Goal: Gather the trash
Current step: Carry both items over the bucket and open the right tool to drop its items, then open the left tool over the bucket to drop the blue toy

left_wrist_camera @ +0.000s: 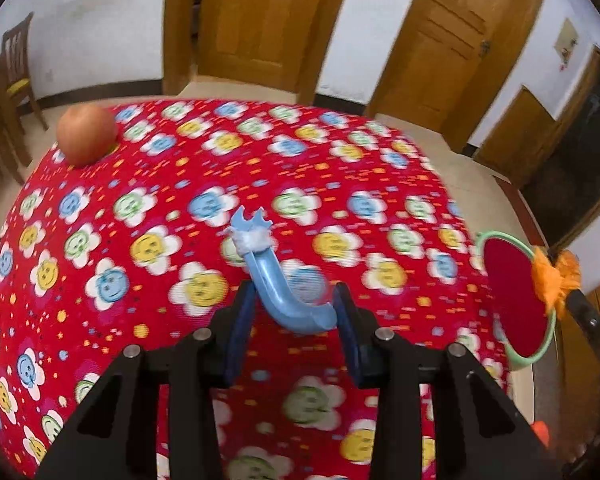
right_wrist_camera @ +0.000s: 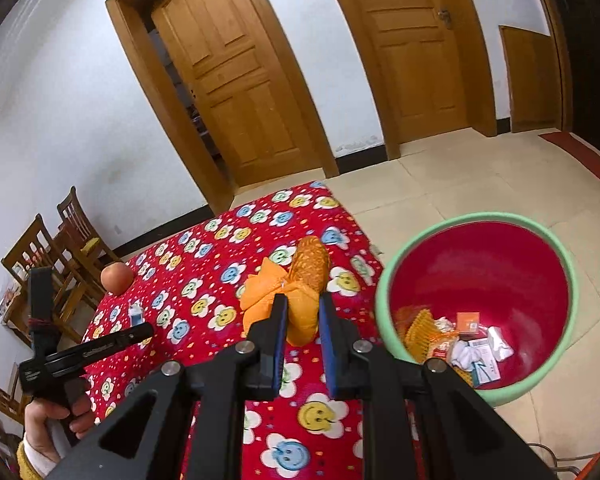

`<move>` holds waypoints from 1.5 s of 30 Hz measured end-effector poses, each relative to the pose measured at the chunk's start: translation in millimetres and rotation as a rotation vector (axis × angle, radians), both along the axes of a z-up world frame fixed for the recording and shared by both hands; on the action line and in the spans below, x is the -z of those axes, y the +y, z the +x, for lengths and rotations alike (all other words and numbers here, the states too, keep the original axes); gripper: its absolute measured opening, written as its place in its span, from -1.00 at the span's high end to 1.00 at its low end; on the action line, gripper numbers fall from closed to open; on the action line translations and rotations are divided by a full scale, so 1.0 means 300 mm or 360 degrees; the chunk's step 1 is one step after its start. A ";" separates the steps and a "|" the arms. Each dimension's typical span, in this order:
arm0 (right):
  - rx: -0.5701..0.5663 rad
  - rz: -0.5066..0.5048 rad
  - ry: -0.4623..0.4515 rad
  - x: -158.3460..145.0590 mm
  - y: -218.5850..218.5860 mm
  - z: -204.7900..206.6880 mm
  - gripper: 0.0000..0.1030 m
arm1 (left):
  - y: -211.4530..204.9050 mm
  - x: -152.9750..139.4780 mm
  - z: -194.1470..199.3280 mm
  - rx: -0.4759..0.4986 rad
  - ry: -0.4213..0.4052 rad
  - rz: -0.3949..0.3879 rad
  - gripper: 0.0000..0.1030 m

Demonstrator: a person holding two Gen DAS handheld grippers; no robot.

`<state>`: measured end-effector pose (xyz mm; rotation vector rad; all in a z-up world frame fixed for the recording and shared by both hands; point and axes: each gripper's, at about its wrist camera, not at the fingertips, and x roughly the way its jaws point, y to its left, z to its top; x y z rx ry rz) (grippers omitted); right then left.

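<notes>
My left gripper [left_wrist_camera: 295, 289] is shut on a curved blue plastic piece [left_wrist_camera: 284, 292] with a white wad stuck near its forked end, held a little above the red flowered tablecloth [left_wrist_camera: 180, 200]. In the right wrist view that gripper [right_wrist_camera: 142, 330] shows at the left, with a hand [right_wrist_camera: 48, 420] on its handle. My right gripper [right_wrist_camera: 302, 300] is shut on an orange mesh bag [right_wrist_camera: 296, 292] over the table's right part. Beside the table on the floor stands a bin with a green rim [right_wrist_camera: 476, 216] and several scraps of trash [right_wrist_camera: 460, 340] in it. From the left wrist view the bag [left_wrist_camera: 556, 276] hangs before the bin [left_wrist_camera: 512, 280].
A round orange-red fruit [left_wrist_camera: 87, 134] [right_wrist_camera: 117, 277] sits at the table's far left corner. Wooden chairs [right_wrist_camera: 60, 248] stand beyond that corner. Two wooden doors [right_wrist_camera: 228, 72] are in the white back wall. Tiled floor [right_wrist_camera: 440, 184] lies right of the table.
</notes>
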<state>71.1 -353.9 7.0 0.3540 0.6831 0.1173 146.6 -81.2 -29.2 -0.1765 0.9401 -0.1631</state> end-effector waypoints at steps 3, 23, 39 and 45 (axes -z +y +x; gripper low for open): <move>0.0040 0.0000 -0.0004 -0.004 -0.039 -0.017 0.66 | -0.069 -0.040 -0.012 0.0075 -0.0037 -0.0011 0.22; 0.0406 -0.0021 0.0095 0.068 -0.364 -0.115 0.65 | -0.555 -0.118 -0.042 0.0554 -0.0117 0.0006 0.23; 0.0521 0.0019 0.0161 0.135 -0.480 -0.142 0.46 | -0.738 -0.069 -0.068 0.0734 -0.0082 0.0047 0.23; 0.0556 0.0032 0.0150 0.125 -0.495 -0.168 0.41 | -0.803 -0.034 -0.070 0.0814 -0.0058 0.0062 0.23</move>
